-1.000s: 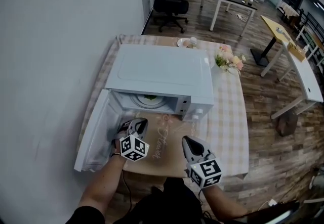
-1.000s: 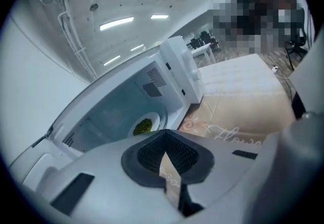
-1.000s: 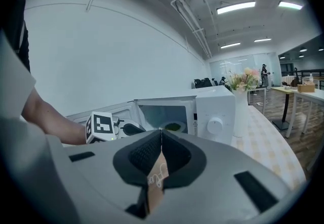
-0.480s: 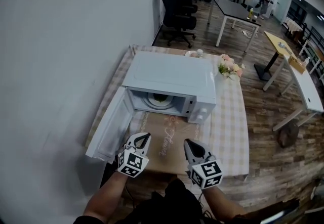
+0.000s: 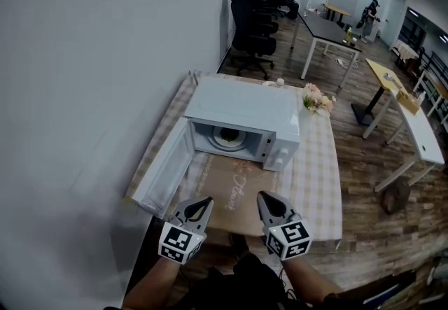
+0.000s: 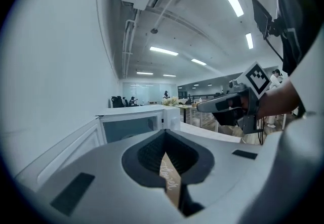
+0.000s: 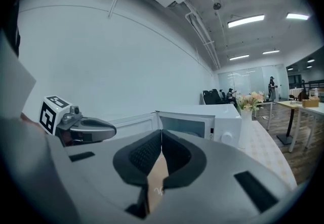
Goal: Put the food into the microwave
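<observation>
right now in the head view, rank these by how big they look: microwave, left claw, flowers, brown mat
1. microwave, counting its open door
2. brown mat
3. left claw, though being nearest the camera inflates it, so its lead over the flowers is unsure
4. flowers

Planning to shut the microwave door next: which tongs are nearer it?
Left. The left tongs hang just beside the door's outer corner; right tongs sit farther right, near the mat.
</observation>
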`<move>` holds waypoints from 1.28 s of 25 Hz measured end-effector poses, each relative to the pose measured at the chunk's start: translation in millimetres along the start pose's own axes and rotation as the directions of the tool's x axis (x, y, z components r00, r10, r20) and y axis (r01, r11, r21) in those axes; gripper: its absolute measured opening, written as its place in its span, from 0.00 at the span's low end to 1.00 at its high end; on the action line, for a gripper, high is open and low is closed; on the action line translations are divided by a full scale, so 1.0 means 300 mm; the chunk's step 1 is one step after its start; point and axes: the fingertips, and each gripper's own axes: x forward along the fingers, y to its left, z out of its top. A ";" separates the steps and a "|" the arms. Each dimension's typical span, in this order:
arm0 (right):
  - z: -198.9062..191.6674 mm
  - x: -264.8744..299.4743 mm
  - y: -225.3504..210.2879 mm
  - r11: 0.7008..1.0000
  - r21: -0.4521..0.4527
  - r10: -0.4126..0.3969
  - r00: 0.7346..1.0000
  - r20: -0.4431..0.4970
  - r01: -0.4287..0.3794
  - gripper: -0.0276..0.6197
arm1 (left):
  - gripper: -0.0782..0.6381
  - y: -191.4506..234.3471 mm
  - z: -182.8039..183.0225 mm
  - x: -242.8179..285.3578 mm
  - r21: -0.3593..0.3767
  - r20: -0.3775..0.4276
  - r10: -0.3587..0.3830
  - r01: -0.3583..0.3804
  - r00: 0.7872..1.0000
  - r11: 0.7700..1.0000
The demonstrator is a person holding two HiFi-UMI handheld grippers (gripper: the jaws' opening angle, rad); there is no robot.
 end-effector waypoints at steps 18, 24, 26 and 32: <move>0.090 -0.085 -0.016 0.991 -0.040 0.128 0.991 0.037 -0.126 0.06 | 0.12 -0.131 0.156 -0.106 -0.138 0.096 0.115 -0.101 0.989 0.985; 0.092 -0.115 -0.056 0.984 -0.025 0.177 0.984 0.015 -0.177 0.06 | 0.12 -0.211 0.216 -0.077 -0.179 0.133 0.145 -0.120 0.980 0.976; 0.113 -0.123 -0.052 0.978 -0.026 0.208 0.978 0.031 -0.208 0.06 | 0.12 -0.231 0.240 -0.074 -0.170 0.130 0.170 -0.147 0.977 0.974; 0.119 -0.117 -0.090 0.974 -0.001 0.228 0.973 0.029 -0.228 0.06 | 0.12 -0.260 0.275 -0.071 -0.182 0.128 0.218 -0.193 0.968 0.964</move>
